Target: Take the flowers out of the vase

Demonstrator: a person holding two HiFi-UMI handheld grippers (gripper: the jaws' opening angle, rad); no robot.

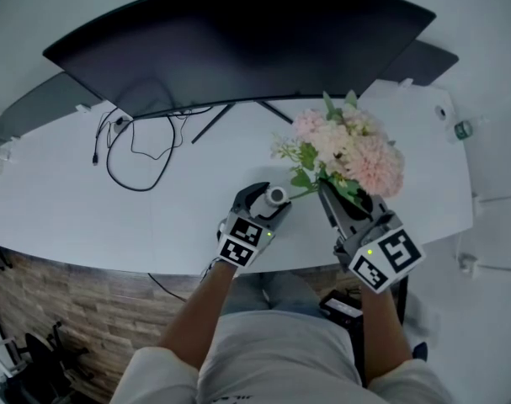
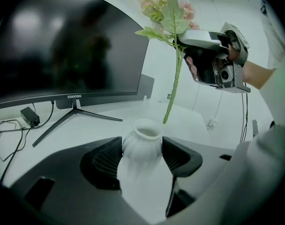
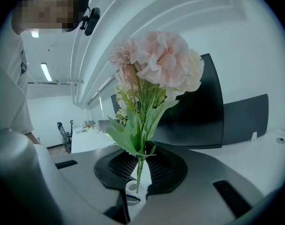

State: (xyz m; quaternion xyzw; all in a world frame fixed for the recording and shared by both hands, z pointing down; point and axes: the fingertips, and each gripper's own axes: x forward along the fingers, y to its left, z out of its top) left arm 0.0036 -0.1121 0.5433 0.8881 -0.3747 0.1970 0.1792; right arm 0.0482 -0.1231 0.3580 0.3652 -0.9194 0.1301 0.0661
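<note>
Now my left gripper (image 1: 266, 200) is clamped round the white vase (image 2: 142, 146), held over the near edge of the white desk (image 1: 61, 200). My right gripper (image 3: 140, 168) pinches the flowers (image 3: 156, 62) by the stem, whose tip hangs just above and beside the vase's mouth. Behind them a curved monitor (image 1: 238, 40) stands on thin legs, with black cables (image 1: 129, 154) looped beside it. A brick-patterned surface (image 1: 61, 310) shows below the desk's edge, and a ceiling light (image 3: 47, 71) glows overhead.
</note>
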